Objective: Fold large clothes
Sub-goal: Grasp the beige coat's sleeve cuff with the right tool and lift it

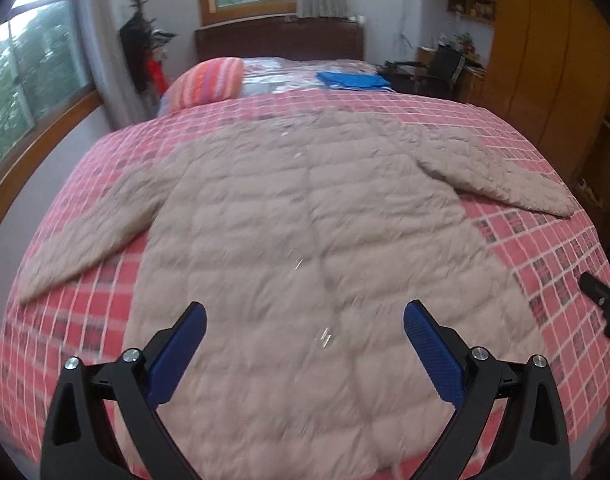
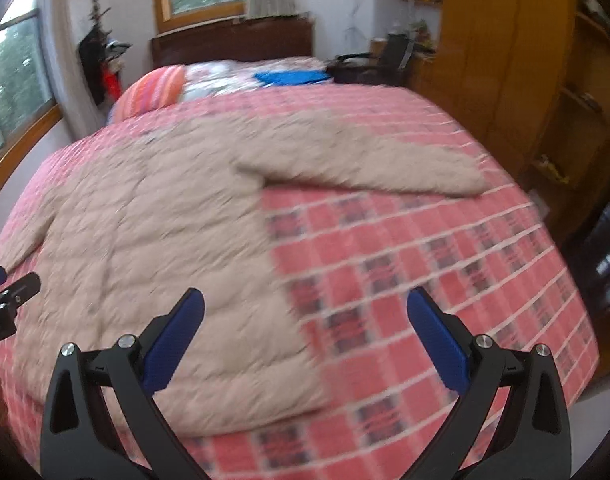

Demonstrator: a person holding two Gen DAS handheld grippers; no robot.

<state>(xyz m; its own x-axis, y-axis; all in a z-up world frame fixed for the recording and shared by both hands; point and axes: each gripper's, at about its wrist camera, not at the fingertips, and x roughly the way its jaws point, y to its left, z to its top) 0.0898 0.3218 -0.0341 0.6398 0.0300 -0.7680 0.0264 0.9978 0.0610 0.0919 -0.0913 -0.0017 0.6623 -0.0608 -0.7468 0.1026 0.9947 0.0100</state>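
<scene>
A beige quilted jacket (image 1: pixel 305 216) lies spread flat on the bed (image 1: pixel 545 264), sleeves out to either side. The left gripper (image 1: pixel 305 320) hovers with its jaws wide apart and empty, the jacket's lower body between and ahead of them. The right gripper (image 2: pixel 305 312) is also spread open and holds nothing; the jacket's side edge runs between its jaws, with bare checked bedcover under the right jaw. The jacket looks puffy, light and soft, likely slippery-shelled, so it should bunch and spring back. Better holds are probably the hem corners near the jaws, or the right sleeve (image 2: pixel 385 164) lying far ahead of them.
</scene>
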